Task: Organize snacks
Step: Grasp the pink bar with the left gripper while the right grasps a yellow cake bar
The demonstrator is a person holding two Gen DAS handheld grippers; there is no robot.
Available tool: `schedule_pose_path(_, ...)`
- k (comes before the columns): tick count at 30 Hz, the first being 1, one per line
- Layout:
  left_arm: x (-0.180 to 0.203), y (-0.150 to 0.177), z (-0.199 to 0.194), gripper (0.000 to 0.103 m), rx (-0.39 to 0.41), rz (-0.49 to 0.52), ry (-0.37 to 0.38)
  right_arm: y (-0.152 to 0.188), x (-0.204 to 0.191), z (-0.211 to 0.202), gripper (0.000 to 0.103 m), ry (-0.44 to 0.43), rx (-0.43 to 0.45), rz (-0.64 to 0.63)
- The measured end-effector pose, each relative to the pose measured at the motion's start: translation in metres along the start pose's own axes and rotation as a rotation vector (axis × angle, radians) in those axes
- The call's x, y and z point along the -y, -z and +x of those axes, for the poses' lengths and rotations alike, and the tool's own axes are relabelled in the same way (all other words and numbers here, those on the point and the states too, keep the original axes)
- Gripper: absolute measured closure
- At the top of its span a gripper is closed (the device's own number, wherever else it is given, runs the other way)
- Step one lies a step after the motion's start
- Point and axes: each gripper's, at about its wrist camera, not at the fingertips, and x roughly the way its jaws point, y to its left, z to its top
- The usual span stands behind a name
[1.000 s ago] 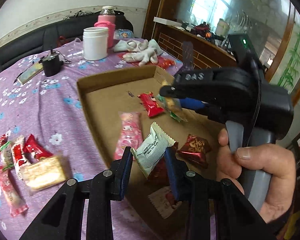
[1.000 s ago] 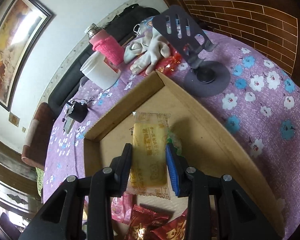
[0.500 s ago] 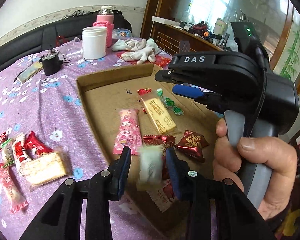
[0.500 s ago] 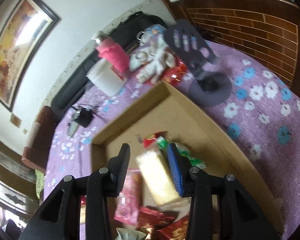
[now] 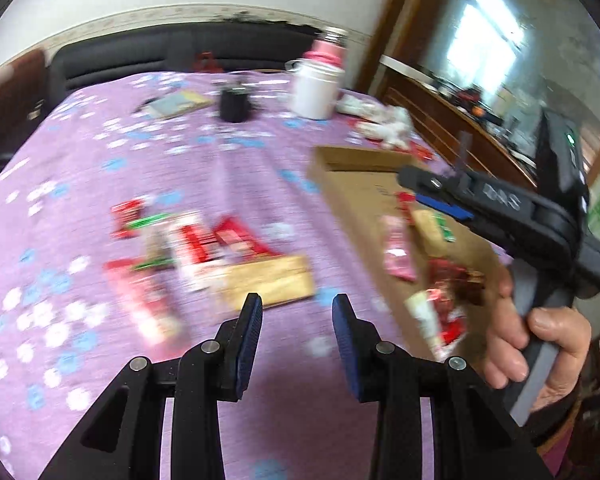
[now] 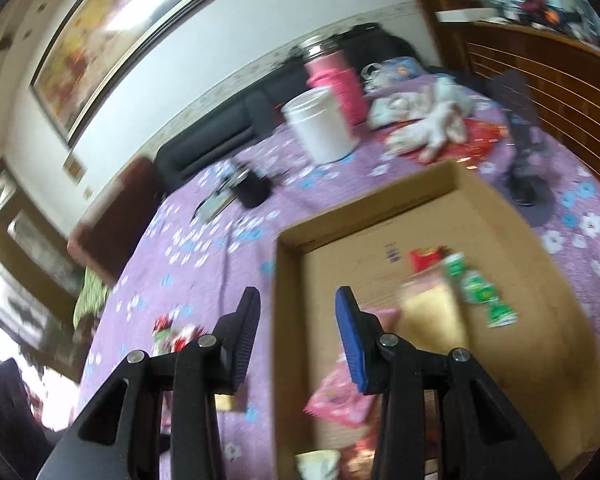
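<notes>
Loose snacks (image 5: 204, 256) in a blurred heap on the purple flowered tablecloth (image 5: 100, 152): red, white and green wrappers, with a tan cracker pack (image 5: 270, 282) nearest. Just beyond the left gripper (image 5: 297, 320), jaws apart and empty. To their right, a shallow cardboard box (image 6: 500, 216) already holding a pink packet (image 6: 342, 396), a yellow cracker pack (image 6: 434, 312), green candies (image 6: 480, 292), red wrappers. Above the box's near-left corner, the right gripper (image 6: 297, 320), jaws released with nothing between, having just widened slightly. Beyond the box: white jar (image 6: 322, 124), pink bottle (image 6: 336, 76), crumpled gloves (image 6: 432, 120), black stand (image 6: 520, 152), small black pot (image 6: 252, 186).
</notes>
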Motion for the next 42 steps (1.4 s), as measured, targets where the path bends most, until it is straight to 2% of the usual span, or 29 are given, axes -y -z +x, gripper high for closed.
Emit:
schedule_pose_path(3,-0.034,0.005,-0.009,0.065,0.006,-0.07,-0.046,0.013,-0.023,0.013,0.065,-0.063,-0.069,-0.05)
schedule_pose_path(5,-0.055,0.006,-0.009,0.065,0.001,-0.121,-0.07,0.026,-0.041,0.027,0.061,-0.107,-0.127,-0.078)
schedule_pose_path(8,-0.076,0.005,0.0,0.065,-0.026,-0.199,-0.102,0.039,-0.056,0.041,0.06,-0.127,-0.182,-0.099)
schedule_pose_path(12,-0.09,0.003,0.017,0.065,-0.08,-0.256,-0.102,0.041,-0.061,0.037,0.06,-0.098,-0.153,-0.13)
schedule_pose_path(15,-0.089,0.0,0.034,0.065,-0.115,-0.264,-0.083,0.04,-0.06,0.033,0.06,-0.086,-0.133,-0.136)
schedule_pose_path(17,-0.086,-0.002,0.043,0.065,-0.124,-0.266,-0.098,0.039,-0.059,0.036,0.06,-0.095,-0.14,-0.128)
schedule_pose_path(22,-0.084,-0.005,0.049,0.067,-0.066,-0.233,-0.132,0.04,-0.058,0.034,0.06,-0.095,-0.138,-0.135)
schedule_pose_path(23,-0.087,-0.005,0.048,0.071,-0.056,-0.236,-0.133,0.041,-0.059,0.035,0.06,-0.093,-0.139,-0.139)
schedule_pose_path(25,-0.095,-0.006,0.046,0.073,-0.047,-0.239,-0.123,0.042,-0.063,0.035,0.06,-0.086,-0.143,-0.157)
schedule_pose_path(30,-0.12,-0.006,0.038,0.073,-0.028,-0.284,-0.136,0.05,-0.083,0.044,0.054,-0.058,-0.153,-0.242)
schedule_pose_path(33,-0.125,-0.006,0.038,0.073,-0.031,-0.301,-0.123,0.052,-0.089,0.059,0.054,-0.02,-0.215,-0.224)
schedule_pose_path(37,-0.122,-0.007,0.038,0.073,-0.033,-0.287,-0.134,0.041,-0.1,0.081,0.054,0.027,-0.253,-0.243)
schedule_pose_path(42,-0.123,-0.006,0.038,0.073,-0.032,-0.29,-0.127,0.038,-0.091,0.11,0.054,0.056,-0.33,-0.207)
